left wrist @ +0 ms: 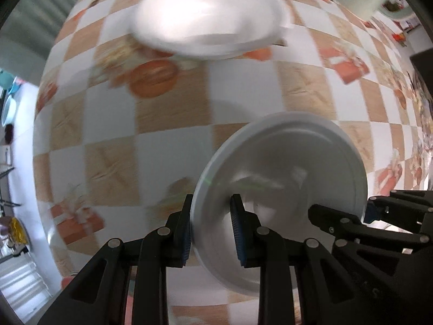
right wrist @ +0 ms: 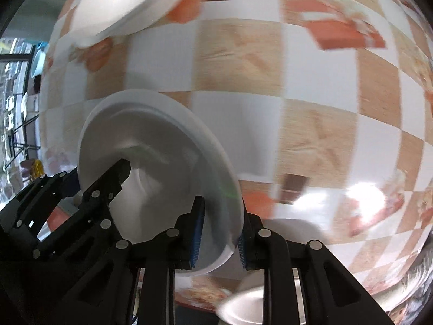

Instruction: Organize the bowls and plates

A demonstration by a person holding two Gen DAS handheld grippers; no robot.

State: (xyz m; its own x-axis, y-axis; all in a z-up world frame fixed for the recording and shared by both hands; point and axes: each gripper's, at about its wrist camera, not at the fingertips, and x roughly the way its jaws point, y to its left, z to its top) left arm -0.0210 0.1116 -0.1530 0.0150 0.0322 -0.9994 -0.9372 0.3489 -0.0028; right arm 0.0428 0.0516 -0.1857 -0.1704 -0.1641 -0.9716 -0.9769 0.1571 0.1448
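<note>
Above the checkered worktop, the left gripper and right gripper both clamp their jaws on opposite rims of one white plate, with a white bowl resting farther off.

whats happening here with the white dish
A person holds tongs in each hand, and both are clamped on opposite edges of one small white plate, lifted above the checkered tablecloth. The left tongs grip one rim, the right tongs the other. A larger white plate sits on the table further off. The views are blurred, which fits the plate being in motion.
</note>
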